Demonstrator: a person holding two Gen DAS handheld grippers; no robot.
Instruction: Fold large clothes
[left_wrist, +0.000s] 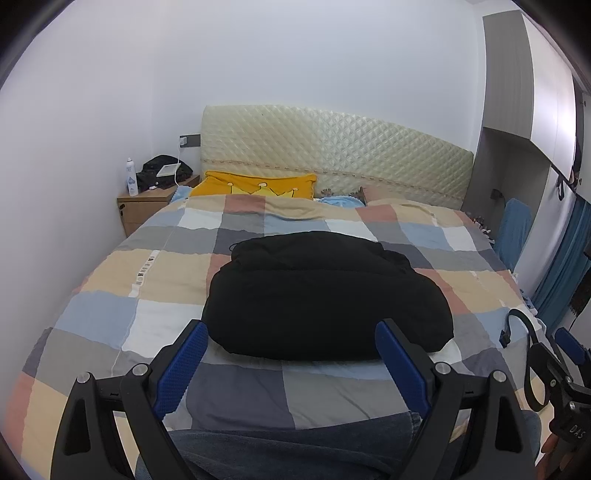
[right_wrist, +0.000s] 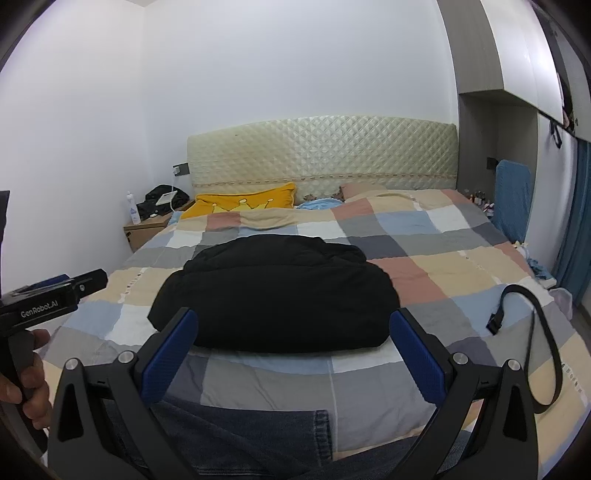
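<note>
A black garment (left_wrist: 325, 299) lies folded in a thick bundle on the checked bedspread (left_wrist: 110, 280), in the middle of the bed; it also shows in the right wrist view (right_wrist: 277, 295). My left gripper (left_wrist: 291, 336) is open and empty, held back from the garment's near edge. My right gripper (right_wrist: 293, 325) is open and empty too, just short of the same edge. A pair of blue jeans (right_wrist: 240, 432) lies at the near edge of the bed under both grippers, also seen in the left wrist view (left_wrist: 295, 446).
A black strap (right_wrist: 535, 332) with a buckle lies on the bedspread at the right. A yellow pillow (left_wrist: 258, 184) rests against the quilted headboard (left_wrist: 332, 147). A nightstand (left_wrist: 147, 203) with a bottle stands far left. A wardrobe (left_wrist: 532, 92) and blue curtain are right.
</note>
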